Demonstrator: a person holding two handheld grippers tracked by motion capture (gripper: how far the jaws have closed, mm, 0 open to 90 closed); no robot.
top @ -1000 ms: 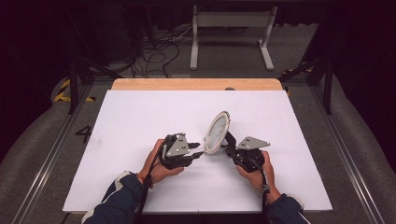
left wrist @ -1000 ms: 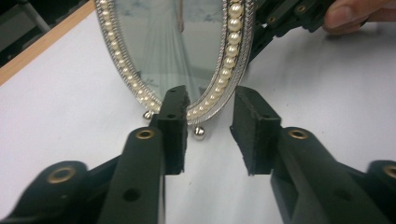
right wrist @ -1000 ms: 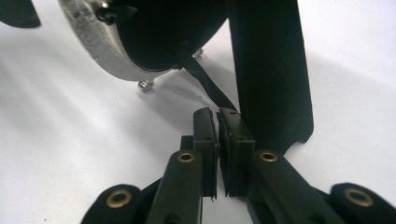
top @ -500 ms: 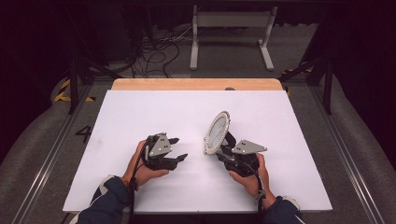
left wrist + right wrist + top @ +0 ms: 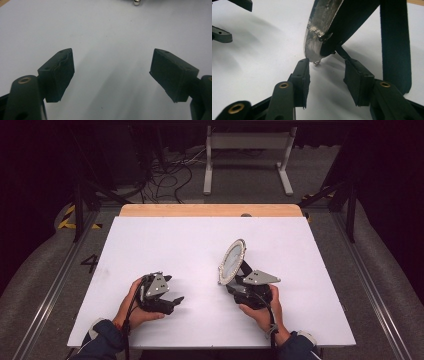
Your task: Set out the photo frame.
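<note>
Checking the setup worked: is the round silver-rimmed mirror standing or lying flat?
Standing, tilted back: the round silver-rimmed mirror leans on its black rear stand on the white table.

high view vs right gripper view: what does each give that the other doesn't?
High view: the left hand and right hand, floor cables, and the oval frame's pale face. Right gripper view: the frame's black strut and the gap between pads and rim. Both: the frame standing on the white table, and the right gripper, whose jaws have just been opening, with the rim at their tips, unpinched.
</note>
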